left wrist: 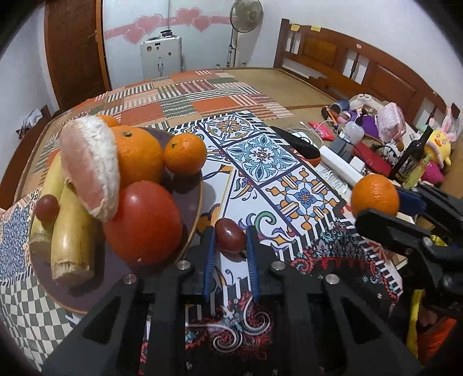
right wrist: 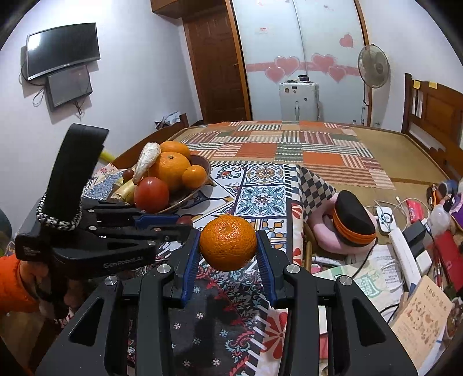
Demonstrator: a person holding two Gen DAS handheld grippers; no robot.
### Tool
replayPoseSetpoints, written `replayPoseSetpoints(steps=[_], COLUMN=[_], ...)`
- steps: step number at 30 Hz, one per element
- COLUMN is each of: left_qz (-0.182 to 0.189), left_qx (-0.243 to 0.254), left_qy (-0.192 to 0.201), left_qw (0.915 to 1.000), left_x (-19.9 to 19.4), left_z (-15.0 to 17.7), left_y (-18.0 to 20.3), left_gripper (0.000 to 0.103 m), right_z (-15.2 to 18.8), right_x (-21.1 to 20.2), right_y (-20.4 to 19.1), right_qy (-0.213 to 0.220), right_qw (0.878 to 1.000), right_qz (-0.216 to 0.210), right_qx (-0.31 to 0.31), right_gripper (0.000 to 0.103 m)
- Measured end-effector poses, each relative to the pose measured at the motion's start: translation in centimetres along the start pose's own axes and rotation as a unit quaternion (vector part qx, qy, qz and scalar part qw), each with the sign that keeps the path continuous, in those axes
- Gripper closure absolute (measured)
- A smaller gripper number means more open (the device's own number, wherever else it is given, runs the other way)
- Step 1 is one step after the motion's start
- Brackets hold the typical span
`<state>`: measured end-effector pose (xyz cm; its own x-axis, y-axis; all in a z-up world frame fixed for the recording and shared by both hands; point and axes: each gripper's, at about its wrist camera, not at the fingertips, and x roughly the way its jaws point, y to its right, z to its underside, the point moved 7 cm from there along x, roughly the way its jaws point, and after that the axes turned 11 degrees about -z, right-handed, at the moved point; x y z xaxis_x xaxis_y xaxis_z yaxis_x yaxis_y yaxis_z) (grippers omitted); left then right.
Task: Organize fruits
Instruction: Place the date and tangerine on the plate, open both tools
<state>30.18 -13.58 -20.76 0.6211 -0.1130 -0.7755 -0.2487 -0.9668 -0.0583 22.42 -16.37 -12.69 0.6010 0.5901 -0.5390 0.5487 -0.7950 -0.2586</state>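
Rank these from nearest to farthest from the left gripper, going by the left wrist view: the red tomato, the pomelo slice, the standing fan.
1. Red tomato: just left of the left gripper, at the plate's near edge.
2. Pomelo slice: farther left, propped up behind the tomato on the bananas.
3. Standing fan: far across the bed, against the back wall.

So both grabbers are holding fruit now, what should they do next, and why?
Probably lift the left gripper a little and carry its small dark red fruit to the plate right beside it. The pads already pinch it, and the right gripper holds an orange farther off.
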Motion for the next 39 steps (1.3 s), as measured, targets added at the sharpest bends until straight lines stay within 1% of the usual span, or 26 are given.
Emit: replayPoseSetpoints(steps=[5,7,15,18,23,26,30,36,39], left_qz=[0.018,0.016,-0.015,-0.043,-0.056,-0.058,-0.06,-0.066,-0.06], left_qx=[-0.011,-0.015,-0.021,-0.033,-0.067,-0.077,-0.077,-0.075,-0.081], left_qy=[0.01,0.018,0.062,0.076,0.076,0.074,0.068,0.071,0.066], left_qw=[0.9997,0.9996,0.9978,0.9956,0.9933,0.9926,0.993,0.9924,0.9927], left_x=[-2.2,-3.5,-8.6,-9.5,-9.3,-8.7,-7.1,-5.8,-5.3], left_z=[1.4,1.9,3.3,3.4,3.7,3.7,3.4,2.8,2.9], left_y=[-1.4,-2.3,-6.3,-8.8,-12.3,-13.6,-14.2,-14.5,-14.8], left_gripper=[0.083,0.083,0.083,0.083,0.083,0.083,0.083,0.083,0.083], right_z=[-0.5,-0.7,-1.1,-1.3,-2.0,-2.5,-2.9,-3.2,-3.2], right_x=[0.6,0.9,3.6,4.9,6.6,7.2,8.1,8.8,9.0], right_y=[-1.0,-1.5,-4.4,-5.8,-7.8,-8.6,-9.4,-10.3,-10.5], right_qy=[-0.005,-0.006,-0.019,-0.026,-0.035,-0.035,-0.038,-0.044,-0.045], right_qw=[1.0,1.0,0.999,0.998,0.996,0.995,0.994,0.992,0.992], right_qz=[-0.004,-0.008,-0.038,-0.051,-0.067,-0.072,-0.075,-0.08,-0.079], right_qx=[-0.013,-0.017,-0.03,-0.038,-0.057,-0.065,-0.073,-0.089,-0.093], right_gripper=[0.068,0.068,0.068,0.068,0.068,0.068,0.068,0.068,0.068])
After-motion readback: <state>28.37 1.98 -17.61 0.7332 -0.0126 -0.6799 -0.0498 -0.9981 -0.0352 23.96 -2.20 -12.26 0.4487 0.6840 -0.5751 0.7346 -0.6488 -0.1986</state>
